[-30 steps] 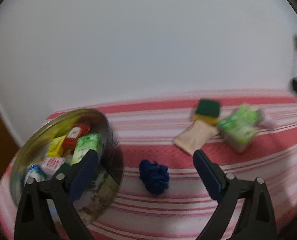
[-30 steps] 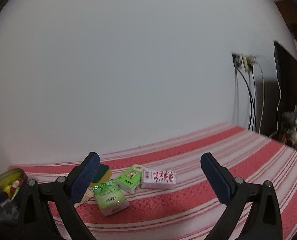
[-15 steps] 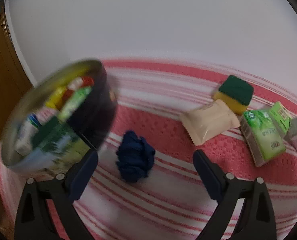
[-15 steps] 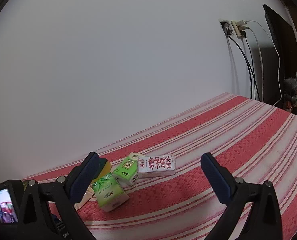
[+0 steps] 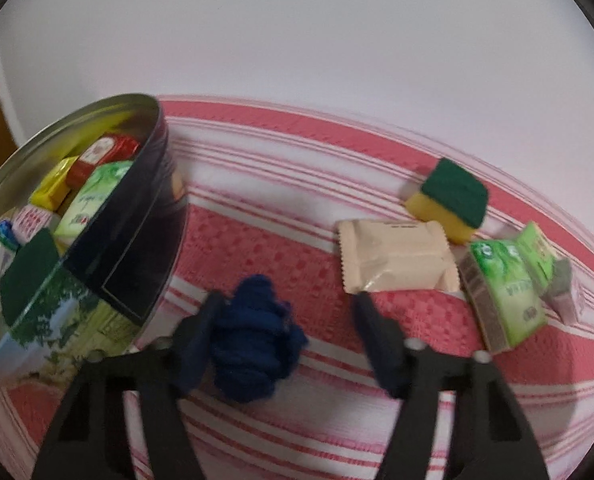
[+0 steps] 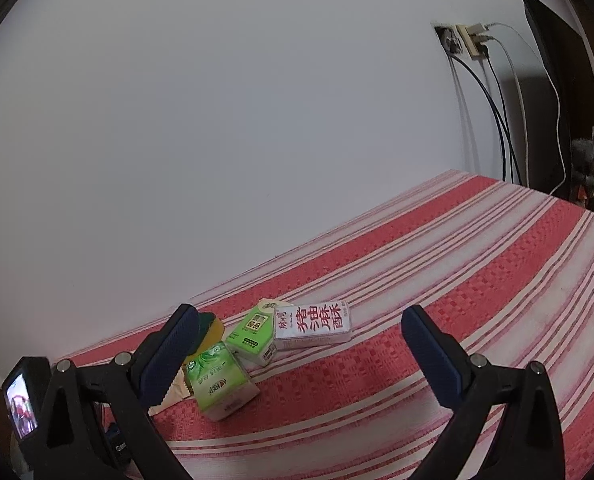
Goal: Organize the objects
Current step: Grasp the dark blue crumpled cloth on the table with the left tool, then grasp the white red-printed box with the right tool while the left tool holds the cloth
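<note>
A crumpled dark blue cloth (image 5: 257, 336) lies on the red-and-white striped tablecloth (image 5: 281, 240). My left gripper (image 5: 287, 316) is open around it, the left finger touching its left side, the right finger apart from it. A round tin (image 5: 145, 216) at the left holds several small packets. A beige packet (image 5: 397, 256), a green-and-yellow sponge (image 5: 449, 200) and green cartons (image 5: 501, 284) lie at the right. My right gripper (image 6: 297, 336) is open and empty above the cartons (image 6: 221, 384) and a white box with red characters (image 6: 313, 324).
A white wall (image 6: 257, 120) backs the table. A wall socket with cables (image 6: 469, 40) and a dark screen (image 6: 557, 92) stand at the far right. The left hand-held gripper's small display (image 6: 19, 404) shows at the right wrist view's lower left.
My left gripper has dropped closer to the blue cloth and its fingers have narrowed around it. The right gripper has tilted slightly; the cartons sit a little higher in its view.
</note>
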Motion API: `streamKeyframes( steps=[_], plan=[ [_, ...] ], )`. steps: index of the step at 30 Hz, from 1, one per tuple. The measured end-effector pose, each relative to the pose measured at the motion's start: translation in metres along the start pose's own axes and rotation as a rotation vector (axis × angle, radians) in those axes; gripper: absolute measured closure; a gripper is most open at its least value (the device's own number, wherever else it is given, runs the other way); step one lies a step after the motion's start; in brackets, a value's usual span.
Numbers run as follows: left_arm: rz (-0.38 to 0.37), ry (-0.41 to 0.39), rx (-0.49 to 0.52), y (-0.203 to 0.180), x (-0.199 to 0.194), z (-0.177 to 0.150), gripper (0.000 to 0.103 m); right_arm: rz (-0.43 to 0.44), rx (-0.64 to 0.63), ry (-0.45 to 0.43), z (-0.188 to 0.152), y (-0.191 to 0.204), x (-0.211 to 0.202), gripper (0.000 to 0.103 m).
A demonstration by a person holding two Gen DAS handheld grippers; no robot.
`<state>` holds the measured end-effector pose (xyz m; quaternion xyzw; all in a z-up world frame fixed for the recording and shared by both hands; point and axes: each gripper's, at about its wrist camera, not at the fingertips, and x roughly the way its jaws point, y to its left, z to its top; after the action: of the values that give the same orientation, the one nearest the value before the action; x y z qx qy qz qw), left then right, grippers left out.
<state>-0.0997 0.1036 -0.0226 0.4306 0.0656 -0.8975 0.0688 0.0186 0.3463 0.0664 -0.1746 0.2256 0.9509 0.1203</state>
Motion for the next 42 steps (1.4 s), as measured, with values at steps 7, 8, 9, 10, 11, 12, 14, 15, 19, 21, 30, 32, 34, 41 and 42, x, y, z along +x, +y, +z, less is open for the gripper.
streamKeyframes(
  steps=[7,8,9,10,11,12,14,15,19,21,30,32,34,41,42],
  plan=[
    [-0.221,0.006,0.132,0.01,-0.012,-0.013,0.071,-0.021,0.037,0.016,-0.001,-0.008,0.005,0.001],
    [-0.25,0.007,0.146,0.014,-0.015,-0.015,0.071,-0.021,0.044,0.019,-0.001,-0.009,0.006,0.001],
    [-0.298,0.01,0.155,0.017,-0.017,-0.017,0.071,-0.022,0.051,0.02,-0.001,-0.01,0.005,0.001],
    [-0.354,0.008,0.161,0.022,-0.02,-0.018,0.071,-0.023,0.052,0.019,-0.001,-0.01,0.005,0.001],
    [-0.399,-0.002,0.171,0.025,-0.025,-0.02,0.071,-0.021,0.053,0.018,-0.001,-0.01,0.005,0.001],
    [-0.447,-0.034,0.196,0.027,-0.035,-0.023,0.071,-0.016,0.051,0.018,-0.001,-0.01,0.005,0.001],
    [-0.496,-0.111,0.229,0.032,-0.054,-0.027,0.071,-0.011,0.045,0.024,0.0,-0.008,0.006,0.001],
    [-0.51,-0.138,0.237,0.032,-0.063,-0.029,0.071,-0.01,0.041,0.031,-0.001,-0.008,0.007,0.001],
    [-0.534,-0.249,0.272,0.033,-0.088,-0.015,0.071,-0.02,0.044,0.05,0.003,-0.012,0.011,0.001],
    [-0.526,-0.282,0.296,0.043,-0.09,-0.005,0.071,-0.036,0.054,0.064,0.004,-0.018,0.015,0.001],
    [-0.487,-0.362,0.326,0.06,-0.098,0.01,0.071,0.084,0.034,0.236,0.004,-0.002,0.053,0.001],
    [-0.475,-0.361,0.317,0.064,-0.096,0.018,0.071,0.077,0.056,0.274,0.003,0.003,0.064,0.001],
    [-0.476,-0.352,0.309,0.068,-0.096,0.023,0.071,0.044,0.107,0.263,0.008,-0.005,0.068,0.001],
    [-0.499,-0.34,0.293,0.072,-0.085,0.027,0.071,-0.009,0.108,0.323,0.014,-0.031,0.083,0.001],
    [-0.501,-0.336,0.295,0.072,-0.084,0.026,0.071,-0.012,0.101,0.334,0.014,-0.029,0.086,0.001]
  ],
)
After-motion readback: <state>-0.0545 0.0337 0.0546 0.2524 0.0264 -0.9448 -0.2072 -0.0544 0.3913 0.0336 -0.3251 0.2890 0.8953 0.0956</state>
